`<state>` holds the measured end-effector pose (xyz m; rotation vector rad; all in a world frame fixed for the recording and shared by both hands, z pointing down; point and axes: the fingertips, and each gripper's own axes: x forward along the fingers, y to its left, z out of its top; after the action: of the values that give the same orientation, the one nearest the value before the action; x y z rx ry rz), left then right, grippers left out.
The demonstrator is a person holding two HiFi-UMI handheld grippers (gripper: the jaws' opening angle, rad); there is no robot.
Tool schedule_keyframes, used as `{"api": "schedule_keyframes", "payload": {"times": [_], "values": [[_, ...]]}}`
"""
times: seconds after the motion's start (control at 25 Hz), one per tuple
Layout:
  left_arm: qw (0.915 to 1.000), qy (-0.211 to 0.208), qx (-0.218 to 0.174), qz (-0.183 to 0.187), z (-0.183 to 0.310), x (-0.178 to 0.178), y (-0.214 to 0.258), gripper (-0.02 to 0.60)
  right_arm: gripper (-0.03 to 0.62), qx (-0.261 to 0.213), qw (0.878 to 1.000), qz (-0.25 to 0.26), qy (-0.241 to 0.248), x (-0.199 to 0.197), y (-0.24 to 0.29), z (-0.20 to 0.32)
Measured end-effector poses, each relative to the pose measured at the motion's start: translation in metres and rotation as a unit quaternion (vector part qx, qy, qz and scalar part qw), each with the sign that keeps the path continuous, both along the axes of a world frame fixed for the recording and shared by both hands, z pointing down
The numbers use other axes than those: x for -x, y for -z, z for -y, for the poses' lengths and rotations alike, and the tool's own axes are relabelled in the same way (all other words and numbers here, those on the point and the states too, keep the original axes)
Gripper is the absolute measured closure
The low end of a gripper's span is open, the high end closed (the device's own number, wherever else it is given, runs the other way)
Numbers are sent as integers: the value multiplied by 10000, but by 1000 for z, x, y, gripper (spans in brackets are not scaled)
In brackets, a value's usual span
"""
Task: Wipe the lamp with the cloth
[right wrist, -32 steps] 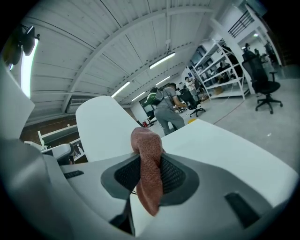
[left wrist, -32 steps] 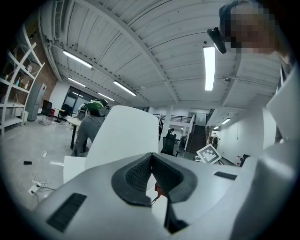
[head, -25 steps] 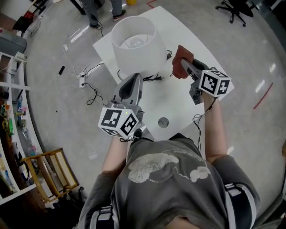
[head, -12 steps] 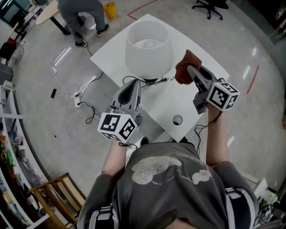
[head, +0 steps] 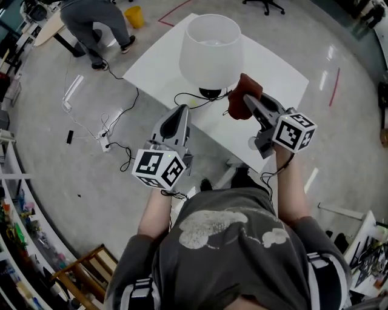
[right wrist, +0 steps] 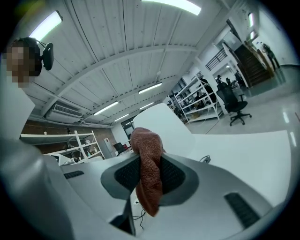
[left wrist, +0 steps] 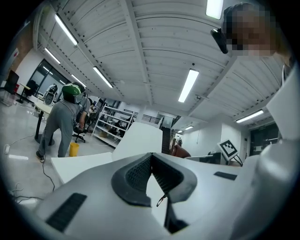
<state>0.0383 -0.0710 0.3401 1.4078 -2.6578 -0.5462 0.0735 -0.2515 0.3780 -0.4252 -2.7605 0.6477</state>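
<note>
Head view, with both gripper views. The lamp (head: 212,51) stands on a white table (head: 157,66) at 12 o'clock from the person. Its white drum shade is seen from above, and a dark base (head: 210,92) shows under the near rim. A black cable (head: 188,98) runs from the base across the tabletop toward 8 o'clock.

The right gripper (head: 250,102) points toward 11 o'clock. Its marker cube (head: 293,131) lies at the near end, above the person's forearm. Its jaws pinch the cloth (head: 239,106), a rust-brown wad at about 5 o'clock from the shade and just beside its lower rim. Whether cloth and shade touch cannot be told. In the right gripper view the cloth (right wrist: 146,140) stands clamped between the two dark pads, with a fold bulging above them and a tail hanging below. The shade (right wrist: 164,122) rises just behind it.

The left gripper (head: 180,110) lies at 7 o'clock from the lamp base, over the table's near edge, and points toward 12 o'clock. In the left gripper view its jaws are pressed together at the tips with nothing held. The shade (left wrist: 140,138) appears beyond them at 12 o'clock.

On the floor, a second person (head: 91,21) bends over at 10 o'clock from the lamp, beside a yellow bucket (head: 134,16).
</note>
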Motion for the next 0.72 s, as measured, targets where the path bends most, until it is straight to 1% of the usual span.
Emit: {"api": "schedule_keyframes", "payload": {"times": [0.16, 0.32, 0.56, 0.72], "values": [[9999, -25, -51, -103, -6, -7, -6, 574, 502, 4, 9999, -121, -20, -13, -6, -8], [9999, -53, -51, -129, 2, -14, -8, 574, 503, -12, 9999, -162, -20, -24, -8, -3], [9998, -157, 47, -73, 22, -39, -9, 574, 503, 173, 9994, -210, -202, -45, -19, 18], [9998, -90, 106, -112, 28, -57, -8, 574, 503, 47, 9990, -346, -294, -59, -23, 28]]}}
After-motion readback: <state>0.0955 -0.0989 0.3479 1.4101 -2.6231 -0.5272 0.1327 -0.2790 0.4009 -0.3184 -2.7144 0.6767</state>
